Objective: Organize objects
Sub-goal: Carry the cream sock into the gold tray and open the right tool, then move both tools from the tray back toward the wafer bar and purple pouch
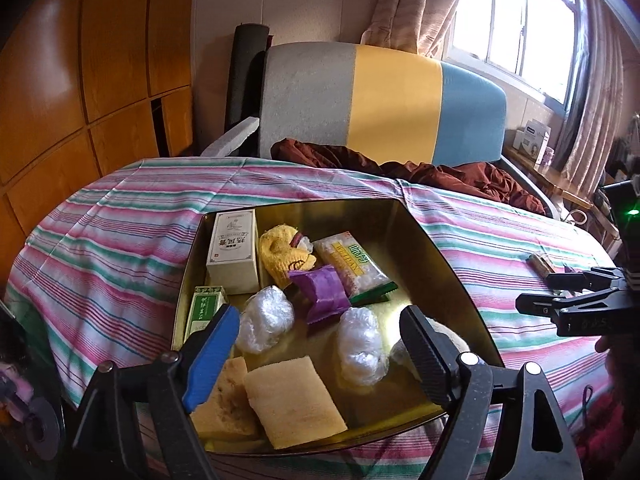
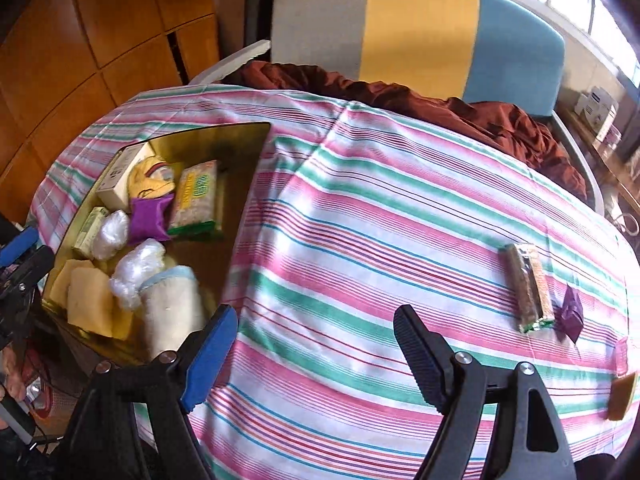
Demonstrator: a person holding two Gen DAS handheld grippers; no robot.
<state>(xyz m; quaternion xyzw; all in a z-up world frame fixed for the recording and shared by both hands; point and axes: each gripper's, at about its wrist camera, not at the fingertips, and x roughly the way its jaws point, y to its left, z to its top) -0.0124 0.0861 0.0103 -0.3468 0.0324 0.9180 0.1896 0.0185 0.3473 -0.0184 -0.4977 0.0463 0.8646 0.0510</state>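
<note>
A gold tin point(image 1: 320, 210) lies on the striped sheet, holding a white box point(image 1: 234, 250), a yellow cloth point(image 1: 282, 256), a cracker packet point(image 1: 352, 266), a purple packet point(image 1: 322, 292), two clear plastic bundles point(image 1: 360, 344) and yellow sponges point(image 1: 292, 402). My left gripper point(image 1: 320, 316) hovers open over the tin's near half with nothing between its fingers. My right gripper point(image 2: 316, 314) stands open above bare sheet, right of the tin point(image 2: 200, 132). To its right lie a snack bar point(image 2: 528, 288), a purple packet point(image 2: 572, 312) and a sponge point(image 2: 622, 400).
A rolled white towel point(image 2: 172, 312) sits at the tin's near right corner. A crumpled maroon blanket point(image 2: 480, 116) lies along the headboard point(image 2: 420, 28). A wooden wardrobe point(image 1: 80, 80) stands on the left. Boxes point(image 1: 532, 140) sit on a side table at the right.
</note>
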